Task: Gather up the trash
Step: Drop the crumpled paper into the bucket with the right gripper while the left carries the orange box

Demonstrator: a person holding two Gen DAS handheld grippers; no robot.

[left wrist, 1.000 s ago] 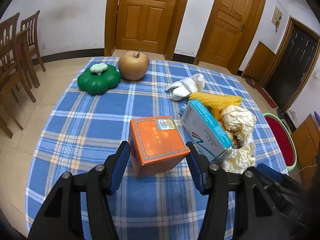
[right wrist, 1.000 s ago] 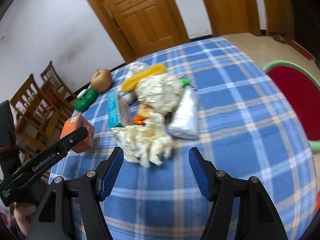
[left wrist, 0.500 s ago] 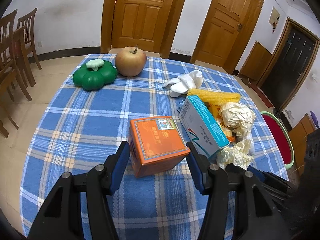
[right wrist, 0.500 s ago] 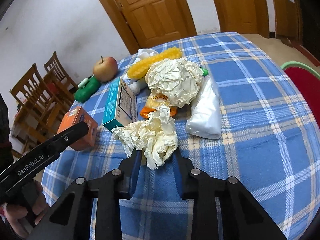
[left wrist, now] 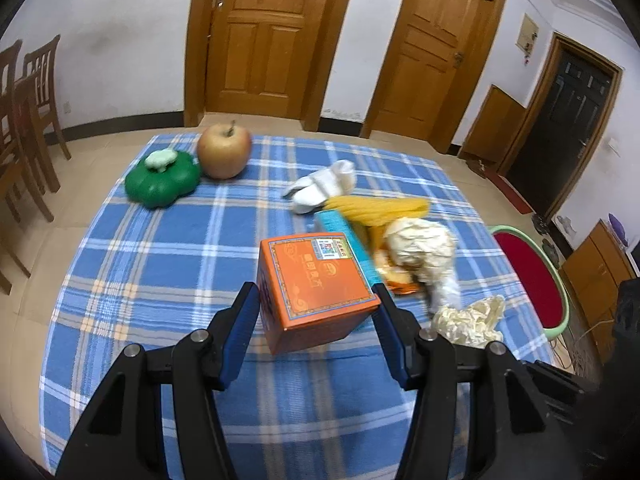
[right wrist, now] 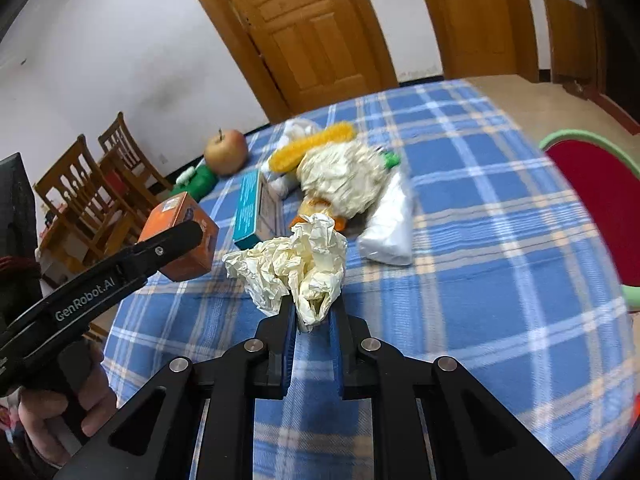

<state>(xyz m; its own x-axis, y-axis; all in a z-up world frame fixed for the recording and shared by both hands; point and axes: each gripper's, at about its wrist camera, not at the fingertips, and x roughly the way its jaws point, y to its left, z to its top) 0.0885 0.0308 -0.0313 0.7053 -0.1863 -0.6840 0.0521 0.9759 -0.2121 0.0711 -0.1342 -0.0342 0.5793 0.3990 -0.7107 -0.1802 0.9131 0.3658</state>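
The left gripper (left wrist: pixel 316 312) clamps its fingers (left wrist: pixel 240 320) on the orange box (left wrist: pixel 316 284), lifted slightly above the checked tabletop (left wrist: pixel 160 264). The right gripper (right wrist: pixel 312 316) pinches the crumpled paper (right wrist: pixel 296 264), just in front of the trash pile beside the teal box (right wrist: pixel 250 204).

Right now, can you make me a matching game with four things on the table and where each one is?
Things:
1. orange box
2. crumpled paper
3. apple
4. corn cob

Places:
A. beside the green pumpkin toy
B. pinched in the right hand-held gripper
C. next to the white sock
D. between the left hand-held gripper pads

Pairs: 1-D, 2-B, 3-A, 4-C
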